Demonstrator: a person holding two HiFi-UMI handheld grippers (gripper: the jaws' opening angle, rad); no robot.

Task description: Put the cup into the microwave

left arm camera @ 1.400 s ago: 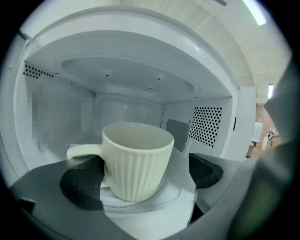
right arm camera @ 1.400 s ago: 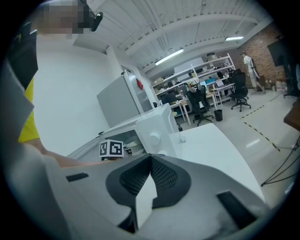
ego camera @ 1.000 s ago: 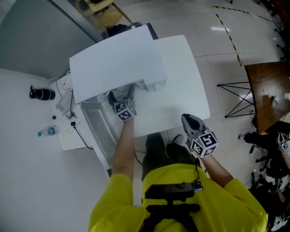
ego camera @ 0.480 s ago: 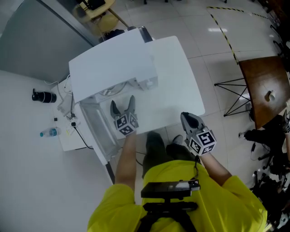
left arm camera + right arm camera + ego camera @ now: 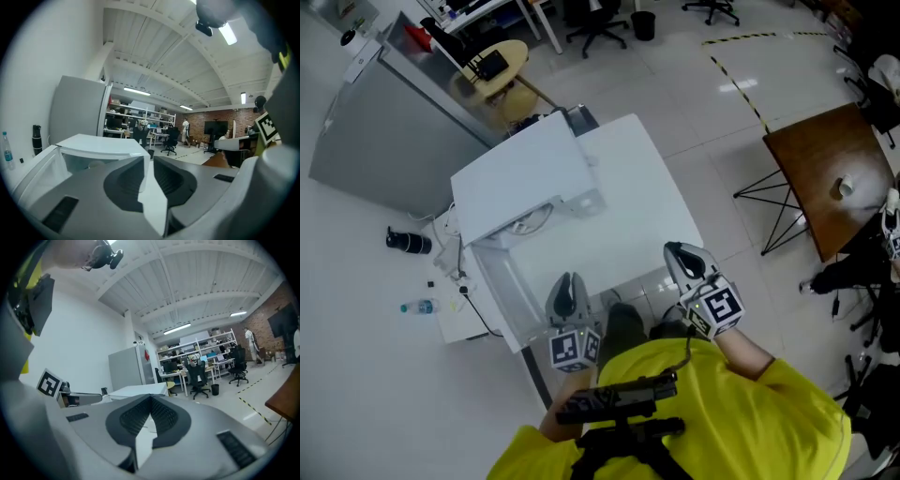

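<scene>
A white microwave (image 5: 522,178) stands on the left of the white table (image 5: 637,202), its door (image 5: 499,281) swung open toward me. A pale round shape (image 5: 96,163) shows dimly inside the cavity; I cannot tell whether it is the cup. My left gripper (image 5: 570,286) hangs near the table's front edge, clear of the microwave (image 5: 101,143). Its jaws are closing, with a slim gap left and nothing between them. My right gripper (image 5: 679,255) is shut and empty over the table's front right corner.
On the floor to the left lie a black bottle (image 5: 410,241), a water bottle (image 5: 422,307) and cables (image 5: 448,239). A grey cabinet (image 5: 384,131) stands behind. A brown table (image 5: 820,173) with thin legs is at the right, office chairs farther back.
My left gripper has come back out of the microwave toward me and upward, its jaws narrowing from wide open. The right gripper has risen a little. The head view has tilted up.
</scene>
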